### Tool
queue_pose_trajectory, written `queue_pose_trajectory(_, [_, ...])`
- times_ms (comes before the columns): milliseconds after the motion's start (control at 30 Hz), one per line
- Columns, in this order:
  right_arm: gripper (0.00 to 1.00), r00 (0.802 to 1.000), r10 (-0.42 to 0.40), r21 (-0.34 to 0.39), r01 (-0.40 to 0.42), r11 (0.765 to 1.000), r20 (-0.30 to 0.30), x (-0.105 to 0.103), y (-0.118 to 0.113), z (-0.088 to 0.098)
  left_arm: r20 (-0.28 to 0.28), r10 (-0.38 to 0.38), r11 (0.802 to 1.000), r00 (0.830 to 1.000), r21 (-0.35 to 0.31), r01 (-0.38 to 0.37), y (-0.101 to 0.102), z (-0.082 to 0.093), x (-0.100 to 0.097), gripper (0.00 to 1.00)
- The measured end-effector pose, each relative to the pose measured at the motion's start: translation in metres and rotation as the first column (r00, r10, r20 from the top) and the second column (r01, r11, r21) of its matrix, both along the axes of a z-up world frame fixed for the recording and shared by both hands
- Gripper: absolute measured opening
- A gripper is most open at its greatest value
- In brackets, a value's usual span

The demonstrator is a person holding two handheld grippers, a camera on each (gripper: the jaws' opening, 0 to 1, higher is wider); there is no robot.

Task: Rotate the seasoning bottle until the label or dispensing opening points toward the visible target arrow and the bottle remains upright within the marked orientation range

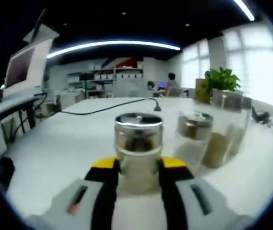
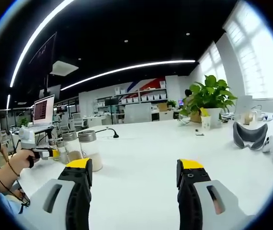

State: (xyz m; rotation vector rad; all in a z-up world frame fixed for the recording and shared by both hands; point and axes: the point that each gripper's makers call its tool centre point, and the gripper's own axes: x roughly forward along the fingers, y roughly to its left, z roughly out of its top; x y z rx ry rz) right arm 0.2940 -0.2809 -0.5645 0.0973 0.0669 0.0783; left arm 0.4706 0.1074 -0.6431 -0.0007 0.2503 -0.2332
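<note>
Left gripper [image 1: 138,165] held low, level over white table [image 1: 54,148]; jaws pressed on clear glass seasoning bottle with silver lid [image 1: 138,146], standing upright. More glass jars [image 1: 194,139] just beside. Right gripper [image 2: 134,172] held over table, jaws wide apart, nothing between. Green potted plant [image 2: 208,96] seen behind.

At your one o'clock a potted plant [image 2: 209,98] stands on the white table [image 2: 146,158]. A laptop [image 2: 43,109] sits at nine, a headset [image 2: 251,135] at three.
</note>
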Motion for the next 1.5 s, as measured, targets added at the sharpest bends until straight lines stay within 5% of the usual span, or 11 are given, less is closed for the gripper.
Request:
queue_pose_trajectory(267, [0.74,1.0,0.007,-0.001,-0.007,1.0,0.001,0.0,0.001,0.001,-0.001,-0.02,0.999,1.0,0.026,0.021,0.001,-0.002,-0.004,0.38])
queue_pose_trajectory(367, [0.73,1.0,0.012,0.005,-0.012,1.0,-0.006,0.001,0.003,-0.002,-0.009,-0.018,0.999,1.0,0.028,0.019,0.008,-0.002,-0.012,0.62])
queue_pose_trajectory(433, [0.73,1.0,0.016,0.006,-0.016,1.0,-0.008,0.001,0.004,-0.002,-0.009,-0.056,0.998,0.998,0.011,0.056,0.008,0.0,-0.018,0.67])
queue_pose_trajectory(633, [0.73,1.0,0.016,0.002,-0.016,1.0,-0.003,0.0,0.003,0.0,0.002,-0.124,0.992,0.992,0.002,0.124,0.037,0.008,-0.017,0.67])
queue_pose_trajectory(800, [0.73,1.0,0.018,0.003,-0.018,1.0,-0.005,0.001,0.005,-0.001,0.019,-0.274,0.96,0.961,-0.05,0.275,0.035,0.019,-0.008,0.64])
queue_pose_trajectory(933, [0.73,1.0,0.014,-0.003,-0.014,1.0,-0.002,0.0,0.004,0.0,0.027,-0.484,0.873,0.874,-0.052,0.485,0.018,0.029,-0.007,0.63])
queue_pose_trajectory(1100, [0.73,1.0,0.009,-0.005,-0.009,1.0,-0.002,0.001,0.003,-0.001,0.006,-0.642,0.765,0.767,0.074,0.64,0.007,0.028,0.0,0.63])
queue_pose_trajectory(1133, [0.73,1.0,0.011,-0.005,-0.011,1.0,-0.004,0.001,0.004,-0.001,-0.008,-0.683,0.727,0.73,0.087,0.681,0.004,0.027,0.0,0.63])
queue_pose_trajectory(1333, [0.72,1.0,0.013,-0.008,-0.013,1.0,-0.005,0.001,0.004,-0.001,-0.072,-0.815,0.568,0.574,0.09,0.818,-0.01,0.025,-0.002,0.6])
queue_pose_trajectory(1500, [0.72,1.0,0.018,-0.02,-0.018,1.0,-0.005,0.0,0.004,0.0,-0.125,-0.861,0.48,0.493,0.121,0.869,-0.018,0.017,0.001,0.6])
